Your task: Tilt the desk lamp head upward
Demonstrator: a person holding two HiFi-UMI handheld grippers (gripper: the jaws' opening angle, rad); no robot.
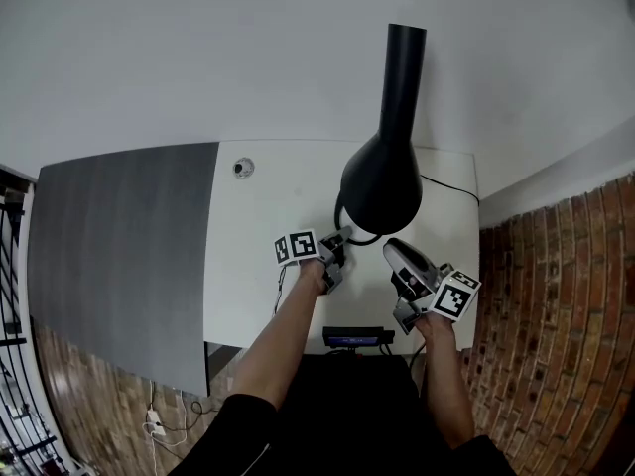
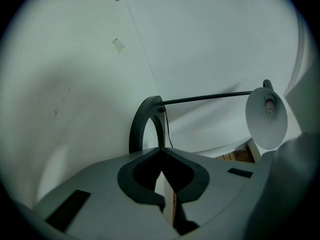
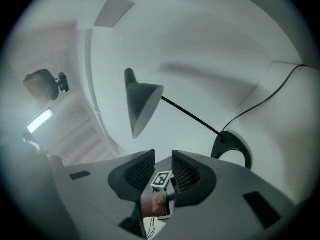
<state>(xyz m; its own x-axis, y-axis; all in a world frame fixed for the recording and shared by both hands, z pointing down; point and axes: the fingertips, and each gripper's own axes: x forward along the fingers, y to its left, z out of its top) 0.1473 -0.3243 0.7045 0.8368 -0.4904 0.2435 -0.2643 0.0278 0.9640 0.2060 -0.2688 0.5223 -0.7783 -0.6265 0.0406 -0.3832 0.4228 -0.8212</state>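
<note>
Head view: white desk (image 1: 253,276) takes up the middle. The lamp stands on its right half, and the black lamp head (image 1: 382,188) hangs over the base w/ its neck rising toward the camera.

Lamp head isn't touched by either claw, so the tilt prob hasn't begun.

Lamp base (image 2: 136,131) is a dark ring flat on the desk. A thin arm (image 2: 210,97) runs off it about level to the head.

Left claw (image 2: 161,151) is low, w/ jaws closed together and tips right at the ring. That looks like a bracing hold, so the base won't slide or tip when the head gets pushed. Can't tell if a thin edge of the ring is nipped btwn the tips.

Right claw (image 3: 163,159) is the free one. It's held up off the desk w/ jaws apart and nothing in the gap; only the left claw shows far beyond it. In the right gripper view the lamp head sits above and ahead of the jaws, well apart. My read is it's lining up to catch the shade rim or nudge it from under.

Cable (image 1: 451,188) trails off the desk's back right, clear of both claws, so it shouldn't snag.
</note>
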